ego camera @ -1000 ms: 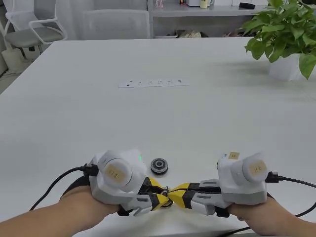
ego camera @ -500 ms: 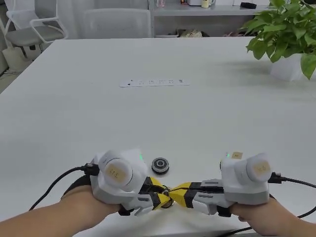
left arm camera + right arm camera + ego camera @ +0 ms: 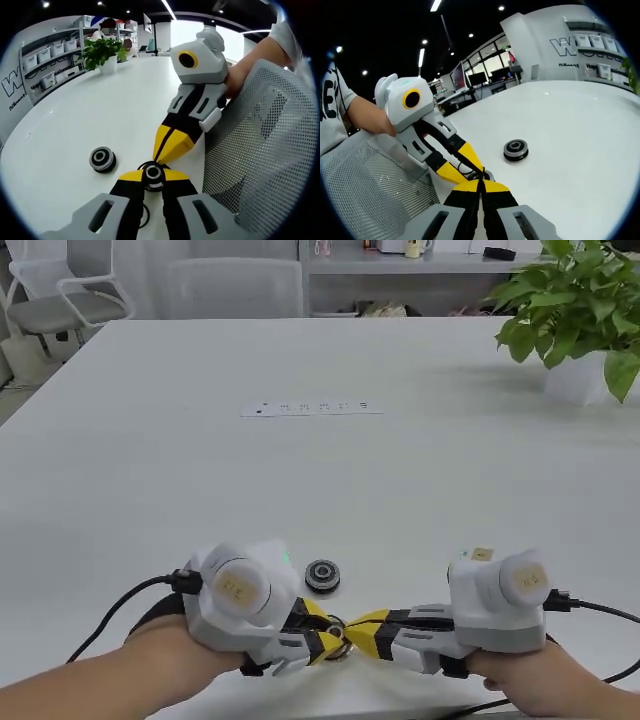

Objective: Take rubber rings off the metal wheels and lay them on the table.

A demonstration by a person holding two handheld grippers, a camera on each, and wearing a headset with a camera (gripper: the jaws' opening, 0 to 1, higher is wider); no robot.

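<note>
1. My left gripper [image 3: 324,640] is at the near edge of the white table [image 3: 420,470], about centre. Its jaws are clenched on a small metal wheel [image 3: 153,174], with one yellow tip on each side of it.
2. My right gripper [image 3: 481,187] comes in from the right and meets the left one tip to tip. Its jaws are pressed together with no gap, pinching a thin black rubber ring [image 3: 472,164].
3. In the right gripper view the ring runs taut from my right tips along the left gripper's yellow finger. In the left gripper view a black band shows around the held wheel.
4. A second wheel [image 3: 322,576] lies flat on the table just beyond the gripper tips, touching neither. It has a dark outer band and a bright hub.
5. A narrow printed strip [image 3: 310,408] lies mid-table, well beyond the wheels. A potted plant [image 3: 575,300] stands at the far right.
6. A mesh chair back [image 3: 260,150] is at the near edge of the table.
</note>
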